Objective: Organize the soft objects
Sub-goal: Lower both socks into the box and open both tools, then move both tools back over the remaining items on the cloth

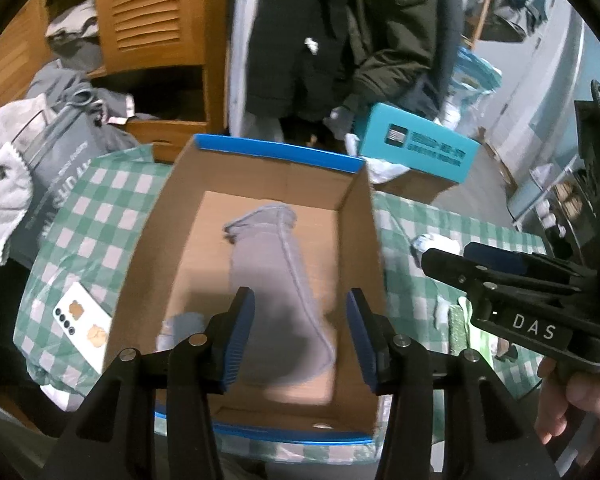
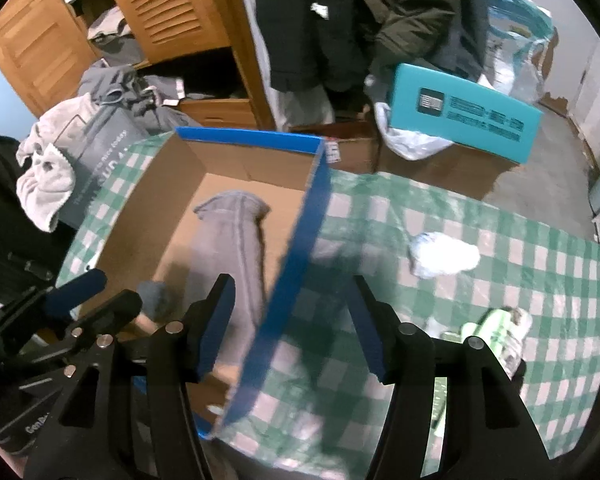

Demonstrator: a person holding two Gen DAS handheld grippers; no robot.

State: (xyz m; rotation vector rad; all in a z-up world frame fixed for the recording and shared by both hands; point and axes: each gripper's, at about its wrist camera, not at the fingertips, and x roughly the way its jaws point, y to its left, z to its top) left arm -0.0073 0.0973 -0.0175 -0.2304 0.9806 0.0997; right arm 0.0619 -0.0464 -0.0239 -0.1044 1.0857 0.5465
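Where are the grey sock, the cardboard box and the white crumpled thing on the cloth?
grey sock (image 1: 268,264), left wrist view, middle of its leg.
cardboard box (image 1: 156,232), left wrist view, inner left wall.
white crumpled thing (image 2: 444,258), right wrist view, its centre.

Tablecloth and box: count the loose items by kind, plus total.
Grey sock, in the box: 1
White wad, on the cloth: 1
Green-and-white packet, on the cloth: 1
Phone, on the cloth: 1
Total: 4
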